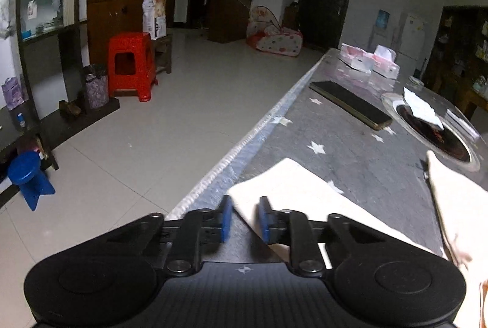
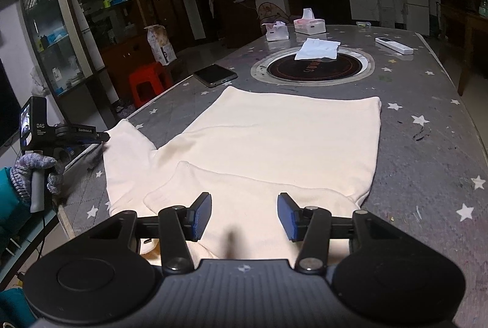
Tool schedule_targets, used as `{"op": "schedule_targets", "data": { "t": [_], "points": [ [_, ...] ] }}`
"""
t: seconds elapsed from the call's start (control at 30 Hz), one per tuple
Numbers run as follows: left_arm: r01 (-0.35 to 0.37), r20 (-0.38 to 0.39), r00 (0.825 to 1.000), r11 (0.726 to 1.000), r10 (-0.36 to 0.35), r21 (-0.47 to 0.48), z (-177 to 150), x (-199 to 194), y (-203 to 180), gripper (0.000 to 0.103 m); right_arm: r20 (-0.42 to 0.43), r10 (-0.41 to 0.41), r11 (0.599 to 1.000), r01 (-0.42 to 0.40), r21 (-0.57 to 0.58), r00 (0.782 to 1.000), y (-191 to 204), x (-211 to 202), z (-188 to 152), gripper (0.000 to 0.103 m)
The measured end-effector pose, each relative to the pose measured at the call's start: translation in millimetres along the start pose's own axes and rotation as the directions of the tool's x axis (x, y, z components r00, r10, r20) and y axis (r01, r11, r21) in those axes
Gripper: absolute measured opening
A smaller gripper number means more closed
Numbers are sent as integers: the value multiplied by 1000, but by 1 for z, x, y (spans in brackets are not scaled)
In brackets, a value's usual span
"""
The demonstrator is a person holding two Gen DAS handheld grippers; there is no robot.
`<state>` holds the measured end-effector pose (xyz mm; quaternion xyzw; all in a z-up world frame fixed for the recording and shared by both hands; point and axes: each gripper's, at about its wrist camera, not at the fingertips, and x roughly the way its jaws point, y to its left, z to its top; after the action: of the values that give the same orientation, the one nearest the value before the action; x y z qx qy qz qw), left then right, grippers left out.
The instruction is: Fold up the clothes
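A cream long-sleeved top point(image 2: 274, 138) lies flat on the grey star-patterned table point(image 2: 427, 145). One sleeve is folded across its near part point(image 2: 231, 187). The other sleeve point(image 2: 128, 148) stretches out left to the table edge. My left gripper point(image 1: 245, 218), seen from the side in the right wrist view point(image 2: 105, 136), is at that sleeve's cuff point(image 1: 286, 184). Its blue pads point(image 1: 227, 218) stand a narrow gap apart with the cuff's corner between them. My right gripper point(image 2: 244, 215) hangs wide open just above the folded sleeve, holding nothing.
A phone point(image 2: 215, 74), a round inset hotplate point(image 2: 314, 65) with a white napkin point(image 2: 318, 48), tissue boxes point(image 2: 309, 24) and a remote point(image 2: 393, 45) lie beyond the top. A gloved hand point(image 2: 33, 172) holds the left gripper. A red stool point(image 1: 131, 68) stands on the floor.
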<state>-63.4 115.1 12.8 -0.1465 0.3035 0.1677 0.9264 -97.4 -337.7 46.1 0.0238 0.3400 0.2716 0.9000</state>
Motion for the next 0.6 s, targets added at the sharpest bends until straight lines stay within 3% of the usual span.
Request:
{"op": "schedule_targets", "data": {
  "t": [0.1,0.17,0.3,0.43,0.6],
  "points": [
    [34,32,999,999,-34,-10,3,-8,-3,4,8,-2,1000,2,8,1000,-2,-3,-2,48],
    [92,66,994,996,-92,5,7,-22,-13,4,16,-4,1000,3,17,1000,-3,-4,-2,48],
    [269,112,955,960,-276,76,14,-59,-49,4,31,-7,999,6,34,1000,-7,-8,-3,48],
    [434,111,884,885,-454,167,14,-94,-94,4,53,-13,999,11,52,999,-12,-13,-6,48],
    [616,33,767,749,-641,243,2,-120,-151,4,76,-36,996,30,84,996,-22,-23,-11,48]
  ]
}}
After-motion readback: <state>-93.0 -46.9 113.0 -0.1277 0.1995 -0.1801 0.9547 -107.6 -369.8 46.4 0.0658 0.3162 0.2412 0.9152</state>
